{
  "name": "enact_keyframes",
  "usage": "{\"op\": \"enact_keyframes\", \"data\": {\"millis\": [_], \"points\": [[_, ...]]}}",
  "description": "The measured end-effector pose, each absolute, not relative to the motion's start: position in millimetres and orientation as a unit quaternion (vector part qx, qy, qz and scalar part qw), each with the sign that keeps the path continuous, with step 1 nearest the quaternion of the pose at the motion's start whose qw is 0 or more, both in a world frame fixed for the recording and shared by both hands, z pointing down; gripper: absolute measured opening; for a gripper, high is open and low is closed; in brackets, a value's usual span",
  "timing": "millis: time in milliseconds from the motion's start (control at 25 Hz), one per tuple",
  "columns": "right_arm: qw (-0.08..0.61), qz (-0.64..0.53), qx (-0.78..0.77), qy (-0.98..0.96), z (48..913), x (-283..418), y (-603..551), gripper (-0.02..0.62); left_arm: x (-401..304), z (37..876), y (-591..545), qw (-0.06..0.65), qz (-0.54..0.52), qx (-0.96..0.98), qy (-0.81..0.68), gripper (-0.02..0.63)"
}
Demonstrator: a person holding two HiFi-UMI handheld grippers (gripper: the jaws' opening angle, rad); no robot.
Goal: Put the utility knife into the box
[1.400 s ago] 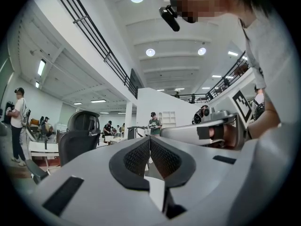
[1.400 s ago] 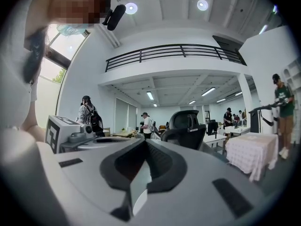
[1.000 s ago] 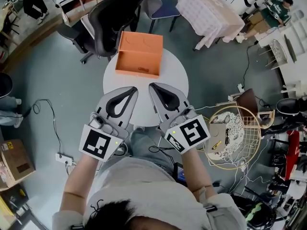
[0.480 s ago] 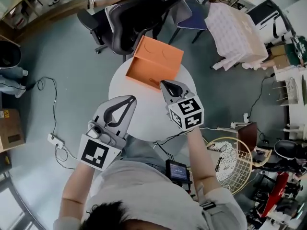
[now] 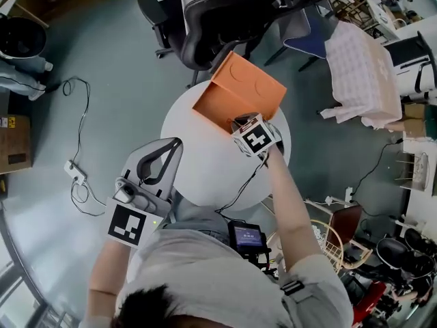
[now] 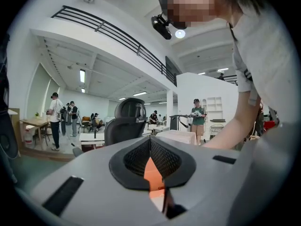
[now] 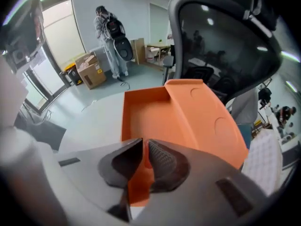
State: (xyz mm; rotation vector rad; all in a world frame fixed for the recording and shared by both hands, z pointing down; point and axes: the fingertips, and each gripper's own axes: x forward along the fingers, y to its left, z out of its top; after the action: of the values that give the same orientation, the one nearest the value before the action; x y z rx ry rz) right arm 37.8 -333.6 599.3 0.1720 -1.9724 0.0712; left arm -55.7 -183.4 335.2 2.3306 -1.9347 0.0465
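Right gripper (image 5: pixel 239 121): jaws drawn in to a thin slit, nothing between them; tips over the near edge of the box.
Left gripper (image 5: pixel 171 142): jaws closed tip to tip, empty, over the near part of the table (image 5: pixel 198 173).
Box (image 5: pixel 235 91): orange, open, just ahead of and below the right jaws, well ahead of the left jaws, with its lid folded back to the right of the right jaws.
Utility knife: not made out in any view.

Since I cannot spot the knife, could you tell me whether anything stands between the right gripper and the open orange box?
Nothing visible does. The right gripper hangs at the near rim of the orange box, with its jaws together and nothing between them. The box floor ahead of it is bare.
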Motion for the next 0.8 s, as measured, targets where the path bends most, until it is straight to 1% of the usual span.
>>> {"op": "enact_keyframes", "data": {"millis": [200,320,400,640,720,800], "points": [[0.61,0.025,0.028,-0.791,639.8,38.7,-336.6,0.081,-69.7,347.1,-184.0,0.069,0.027,0.752,-0.655,0.011],[0.628,0.025,0.004,-0.778,651.6,35.8,-334.8,0.092,-75.5,352.1,-184.6,0.077,0.031,0.746,-0.66,0.011],[0.635,0.031,0.006,-0.772,656.3,35.5,-336.5,0.089,-79.5,355.8,-184.9,0.084,0.032,0.743,-0.663,0.011],[0.635,0.026,0.02,-0.772,655.0,30.9,-339.5,0.063,-82.1,360.1,-187.5,0.086,0.027,0.742,-0.664,0.011],[0.62,0.019,0.04,-0.783,647.3,29.3,-341.5,0.06,-79.4,358.7,-185.8,0.083,0.027,0.746,-0.66,0.011],[0.588,0.016,0.071,-0.806,627.3,24.1,-345.4,0.06,-79.7,357.8,-183.0,0.081,0.03,0.751,-0.655,0.011]]}}
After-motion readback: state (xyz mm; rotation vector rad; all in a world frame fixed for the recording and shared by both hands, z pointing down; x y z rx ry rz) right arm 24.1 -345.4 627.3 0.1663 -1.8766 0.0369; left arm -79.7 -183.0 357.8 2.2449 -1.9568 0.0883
